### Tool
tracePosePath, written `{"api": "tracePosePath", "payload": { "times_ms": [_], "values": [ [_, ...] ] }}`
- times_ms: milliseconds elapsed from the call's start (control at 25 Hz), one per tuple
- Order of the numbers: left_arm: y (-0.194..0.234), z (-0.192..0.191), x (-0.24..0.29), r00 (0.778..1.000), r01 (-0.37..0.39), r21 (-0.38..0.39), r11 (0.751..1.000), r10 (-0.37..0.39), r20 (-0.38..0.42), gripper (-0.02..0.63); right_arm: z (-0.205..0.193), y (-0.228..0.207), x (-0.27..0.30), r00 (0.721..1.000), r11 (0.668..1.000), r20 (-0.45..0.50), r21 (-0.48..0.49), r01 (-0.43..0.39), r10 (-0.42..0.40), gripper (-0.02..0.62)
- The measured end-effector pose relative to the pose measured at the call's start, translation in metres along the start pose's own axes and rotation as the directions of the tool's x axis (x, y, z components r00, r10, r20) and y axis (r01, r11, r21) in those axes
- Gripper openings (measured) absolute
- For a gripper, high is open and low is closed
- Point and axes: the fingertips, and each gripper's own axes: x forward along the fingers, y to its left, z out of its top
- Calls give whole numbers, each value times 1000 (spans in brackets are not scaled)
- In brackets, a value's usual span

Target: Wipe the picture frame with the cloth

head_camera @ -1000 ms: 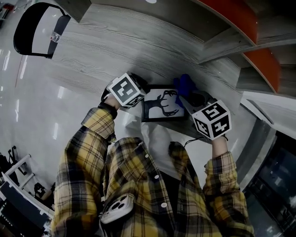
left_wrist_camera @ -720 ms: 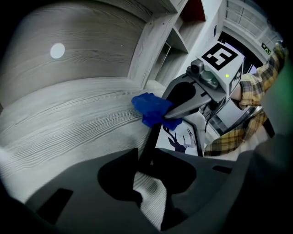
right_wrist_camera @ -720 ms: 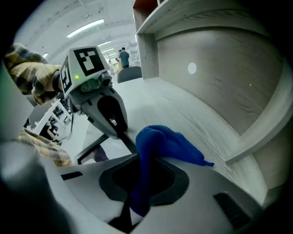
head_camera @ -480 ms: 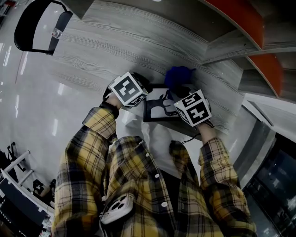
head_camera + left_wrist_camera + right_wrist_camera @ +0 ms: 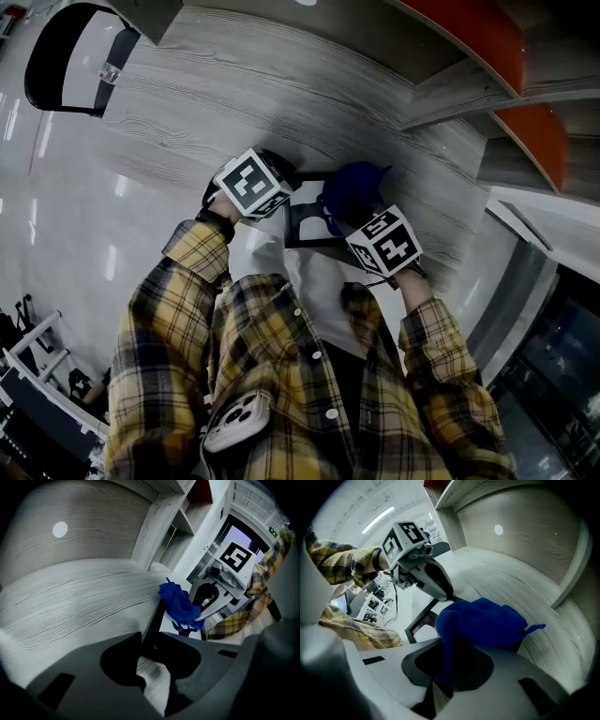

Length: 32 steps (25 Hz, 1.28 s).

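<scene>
A black picture frame (image 5: 302, 232) with a deer print lies on the grey wood-grain surface (image 5: 234, 103). My left gripper (image 5: 281, 187) is shut on the frame's left edge; in the left gripper view the black frame edge (image 5: 152, 625) runs in between the jaws of my left gripper (image 5: 151, 656). My right gripper (image 5: 345, 214) is shut on a blue cloth (image 5: 349, 186), which lies bunched on the upper middle of the frame. In the right gripper view the cloth (image 5: 485, 620) fills the jaws of my right gripper (image 5: 445, 677) and hides most of the frame (image 5: 419, 619).
Orange panels (image 5: 487, 37) and grey shelf boards (image 5: 553, 84) rise at the upper right. A black chair (image 5: 66, 56) stands on the glossy white floor at the upper left. An upright divider (image 5: 152, 531) stands behind the surface.
My right gripper has carried the blue cloth leftward and nearer, from the frame's upper right corner onto its middle. The left gripper has stayed put on the frame.
</scene>
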Motion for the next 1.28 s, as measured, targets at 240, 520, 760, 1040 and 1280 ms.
{"api": "tracePosePath", "payload": {
  "times_ms": [240, 520, 760, 1040, 1280],
  "values": [
    [0, 0, 0, 1000, 1, 0, 1000, -1, -4, 103, -23, 26, -5, 998, 998, -11, 23, -66, 66, 52],
    [1, 0, 0, 1000, 7, 2, 1000, -7, 5, 103, -42, 45, -10, 995, 994, 16, 48, -97, 97, 52],
    [0, 1, 0, 1000, 16, 2, 1000, -16, 17, 103, 17, 38, -44, 979, 998, 197, 40, -56, 47, 52],
    [0, 2, 1, 999, 17, -3, 1000, -17, 36, 101, 91, 3, -29, 957, 998, 282, 22, 58, -62, 52],
    [0, 2, 0, 999, 23, 9, 1000, -23, 44, 101, 77, -2, 26, 979, 992, 158, 0, 129, -127, 52]
  ]
}}
